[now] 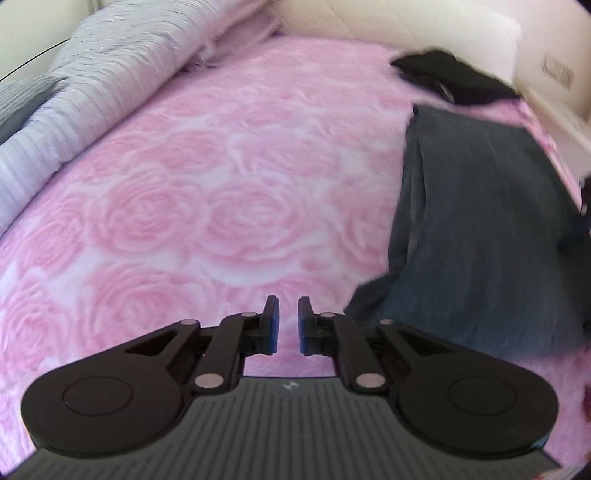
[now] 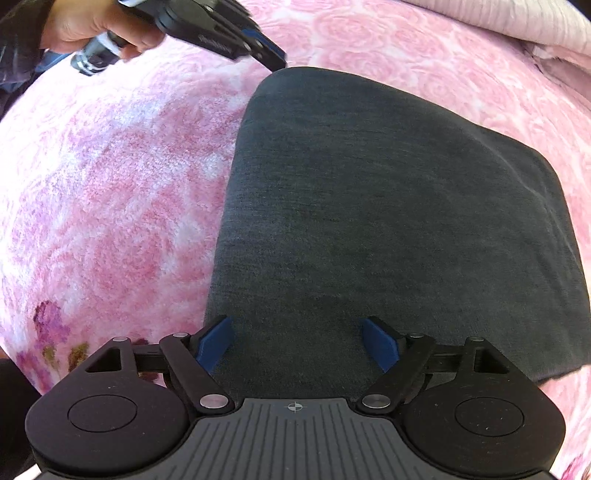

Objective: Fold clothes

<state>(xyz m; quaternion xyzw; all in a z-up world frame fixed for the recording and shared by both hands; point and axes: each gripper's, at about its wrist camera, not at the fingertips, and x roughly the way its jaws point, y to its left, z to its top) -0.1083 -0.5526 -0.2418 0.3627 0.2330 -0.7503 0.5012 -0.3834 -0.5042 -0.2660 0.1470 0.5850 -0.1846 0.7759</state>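
Note:
A dark grey garment (image 2: 388, 221) lies folded into a flat rectangle on the pink rose blanket (image 2: 110, 203). My right gripper (image 2: 299, 343) points steeply down over the garment's near edge. It is open wide, and its blue pads (image 2: 218, 343) stand apart over the cloth without pinching it. A hand (image 2: 92, 26) holds my left gripper (image 2: 275, 61), whose tip is at the garment's far left corner. In the left wrist view the left gripper (image 1: 288, 325) is shut to a narrow slit and holds nothing. There the grey garment (image 1: 480, 221) lies to its right.
A black piece of clothing (image 1: 454, 77) lies crumpled behind the grey garment, near the cream padded bed surround (image 1: 369, 22). A rumpled lilac-grey quilt (image 1: 92, 92) runs along the blanket's left side. The pink blanket (image 1: 221, 184) stretches wide ahead of the left gripper.

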